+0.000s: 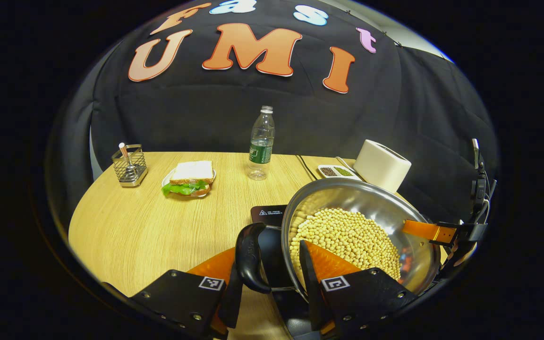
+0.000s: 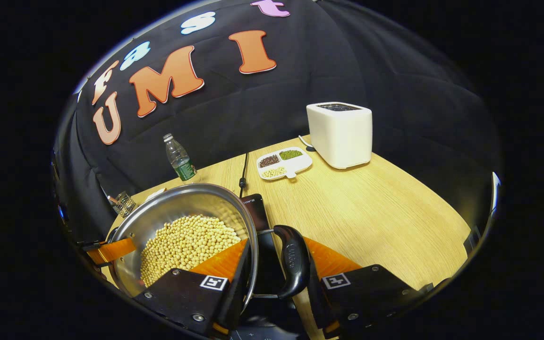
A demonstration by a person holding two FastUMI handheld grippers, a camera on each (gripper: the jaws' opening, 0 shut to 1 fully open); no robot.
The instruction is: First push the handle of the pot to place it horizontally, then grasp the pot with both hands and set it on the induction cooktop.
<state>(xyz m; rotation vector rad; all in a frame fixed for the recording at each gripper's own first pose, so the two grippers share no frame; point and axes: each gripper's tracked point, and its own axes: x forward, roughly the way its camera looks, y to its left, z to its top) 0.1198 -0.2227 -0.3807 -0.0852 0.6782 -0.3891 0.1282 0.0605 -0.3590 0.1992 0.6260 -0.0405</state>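
1. Stainless steel, polished: the pot [image 1: 361, 231] is a wide, shallow pan with a thin rim, loaded with pale soybeans [image 1: 347, 236]. It is judged heavy for its size, stiff, and slippery on the bare metal; any tilt would likely send the beans rolling out.
2. The pot is seen above the dark induction cooktop [image 1: 272, 215], with the cooktop's far edge showing just beyond the rim. Whether the base is touching the cooktop cannot be told.
3. Hold points: two dark side handles, opposite each other. They are judged the better grip, being moulded and less slick than the rim.
4. The left claw [image 1: 279, 264] is set astride one handle [image 1: 250, 257] and the rim beside it, one finger outside the handle, one inside the pot over the beans. Firm pressing by both fingers cannot be confirmed.
5. The right claw [image 2: 274, 264] is placed likewise at the opposite handle [image 2: 293, 262]: one finger inside the rim, one outside the handle. Grip tightness cannot be told.
6. Both claws are aimed inward toward the pot's centre, roughly level, facing one another across it.
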